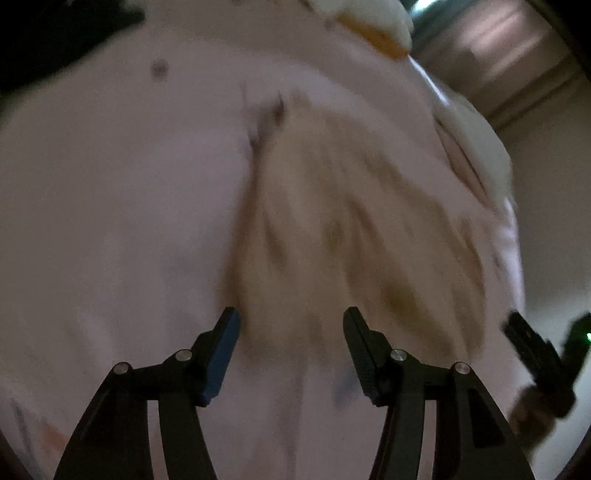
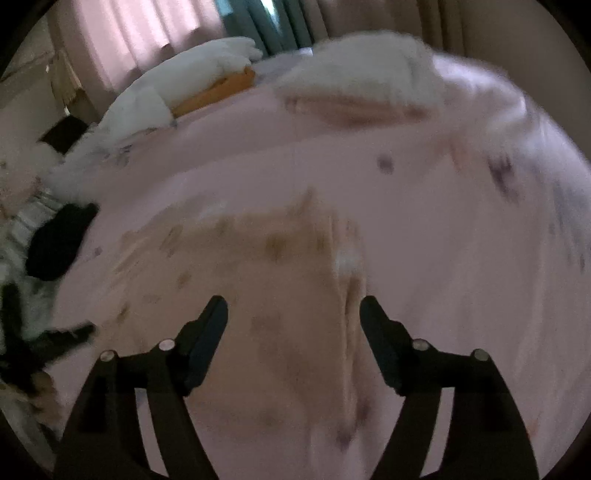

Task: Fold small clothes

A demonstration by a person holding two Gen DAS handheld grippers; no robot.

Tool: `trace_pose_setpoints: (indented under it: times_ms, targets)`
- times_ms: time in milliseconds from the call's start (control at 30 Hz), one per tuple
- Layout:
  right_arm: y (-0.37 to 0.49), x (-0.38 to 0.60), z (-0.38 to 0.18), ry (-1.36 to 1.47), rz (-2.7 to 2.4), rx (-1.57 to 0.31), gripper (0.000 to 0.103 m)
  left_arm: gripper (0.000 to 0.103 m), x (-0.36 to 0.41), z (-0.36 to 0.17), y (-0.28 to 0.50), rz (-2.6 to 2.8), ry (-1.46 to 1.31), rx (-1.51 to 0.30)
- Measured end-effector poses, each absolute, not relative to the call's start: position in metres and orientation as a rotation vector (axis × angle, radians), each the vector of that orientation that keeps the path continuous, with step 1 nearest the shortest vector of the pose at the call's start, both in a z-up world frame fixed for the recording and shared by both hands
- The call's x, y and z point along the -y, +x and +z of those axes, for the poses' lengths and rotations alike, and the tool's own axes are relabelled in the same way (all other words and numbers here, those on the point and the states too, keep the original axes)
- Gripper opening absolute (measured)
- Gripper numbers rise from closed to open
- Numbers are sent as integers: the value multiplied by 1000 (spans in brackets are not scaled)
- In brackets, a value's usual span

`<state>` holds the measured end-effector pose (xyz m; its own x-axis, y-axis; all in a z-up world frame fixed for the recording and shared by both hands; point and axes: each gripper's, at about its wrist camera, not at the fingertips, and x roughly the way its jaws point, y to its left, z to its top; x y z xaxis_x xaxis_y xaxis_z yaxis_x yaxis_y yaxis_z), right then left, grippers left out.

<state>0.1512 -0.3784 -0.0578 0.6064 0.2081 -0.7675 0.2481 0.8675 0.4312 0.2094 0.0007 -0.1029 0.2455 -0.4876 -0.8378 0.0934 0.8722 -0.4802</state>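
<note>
- Left gripper (image 1: pixel 291 325): jaws apart, gripping nothing; over the garment (image 1: pixel 332 229)
- Right gripper (image 2: pixel 293 314): jaws wide, empty
- Garment: beige, blurred; lies on the pink bed (image 2: pixel 424 229), beneath both grippers

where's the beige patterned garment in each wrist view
Left wrist: the beige patterned cloth garment fills the centre, running down between the open left gripper.
Right wrist: it lies centre-left and low, reaching between the open right gripper.
Shared landmark: the pink bedsheet beneath it, and the orange pillow edge beyond.
</note>
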Motion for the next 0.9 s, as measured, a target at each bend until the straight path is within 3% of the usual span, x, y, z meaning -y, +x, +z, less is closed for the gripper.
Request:
trace_pose_setpoints:
  times_ms: [100,300,500,733,800,867,900]
  targets:
    - [123,371,-76,646,5,-976,75,57,6,-116,185,-467,-410,-1297]
    - [118,347,-130,875,73,-1056,76,57,28,-122,180,-546,-459,-1180]
    - [132,358,-151,1083,87,-832,76,57,34,-134,205,-598,-623,-1117]
    - [170,365,-157,1118,86,-744,74,57,36,-149,247,-540,-812,-1046]
    - [185,361,-158,1087,67,-738,68,57,40,-150,258,-498,-820,-1031]
    - [192,359,-157,1042,42,-750,56,47,45,-152,268,-426,-826,-1011]
    - [196,356,-158,995,32,-755,46,35,48,-152,270,-379,-811,-1015]
